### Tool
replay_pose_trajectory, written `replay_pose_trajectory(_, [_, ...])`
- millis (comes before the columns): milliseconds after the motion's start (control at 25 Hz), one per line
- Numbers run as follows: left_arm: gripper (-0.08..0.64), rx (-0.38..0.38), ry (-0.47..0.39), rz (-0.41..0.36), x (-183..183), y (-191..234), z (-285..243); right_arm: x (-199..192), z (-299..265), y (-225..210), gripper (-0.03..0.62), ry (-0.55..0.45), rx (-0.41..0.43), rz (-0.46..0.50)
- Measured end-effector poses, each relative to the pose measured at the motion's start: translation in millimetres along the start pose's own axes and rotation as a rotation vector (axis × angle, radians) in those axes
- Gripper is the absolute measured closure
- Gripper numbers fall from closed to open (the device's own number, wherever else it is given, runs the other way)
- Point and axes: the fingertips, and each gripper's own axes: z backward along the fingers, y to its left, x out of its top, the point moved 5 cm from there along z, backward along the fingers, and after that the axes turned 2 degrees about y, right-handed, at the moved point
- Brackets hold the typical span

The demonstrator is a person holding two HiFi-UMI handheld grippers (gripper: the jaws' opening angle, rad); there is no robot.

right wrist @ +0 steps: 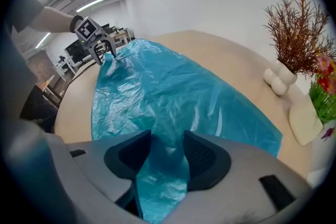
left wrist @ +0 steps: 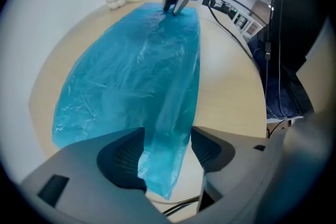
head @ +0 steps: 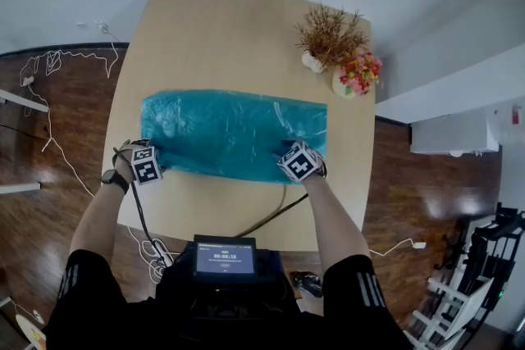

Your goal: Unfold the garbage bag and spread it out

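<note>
A translucent blue garbage bag [head: 230,131] lies spread flat across the middle of the wooden table [head: 205,20]. My left gripper [head: 152,157] stands over its near left corner, pointing straight down. In the left gripper view the jaws [left wrist: 165,152] stand wide apart; the bag's corner [left wrist: 160,165] hangs loose between them, with a gap to the right pad. My right gripper [head: 297,160] is at the near right corner. Its jaws [right wrist: 167,152] are close together, with bunched bag film [right wrist: 173,92] filling the gap between the pads.
A white vase of dried branches [head: 328,37] and a pot of red and yellow flowers [head: 357,74] stand at the table's far right corner, just beyond the bag. A dark cable [head: 271,213] crosses the near edge. A small screen [head: 224,256] sits at the person's waist.
</note>
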Motion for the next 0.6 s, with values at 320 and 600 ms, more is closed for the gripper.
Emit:
replay_pose_trajectory(320, [0.27, 0.006, -0.004, 0.026, 22, 61, 7, 18, -5, -40, 0.362, -0.048, -0.021, -0.089])
replay_pose_trajectory(600, [0.27, -0.044, 0.0, 0.069, 25, 74, 20, 27, -6, -58, 0.362, -0.069, -0.011, -0.091])
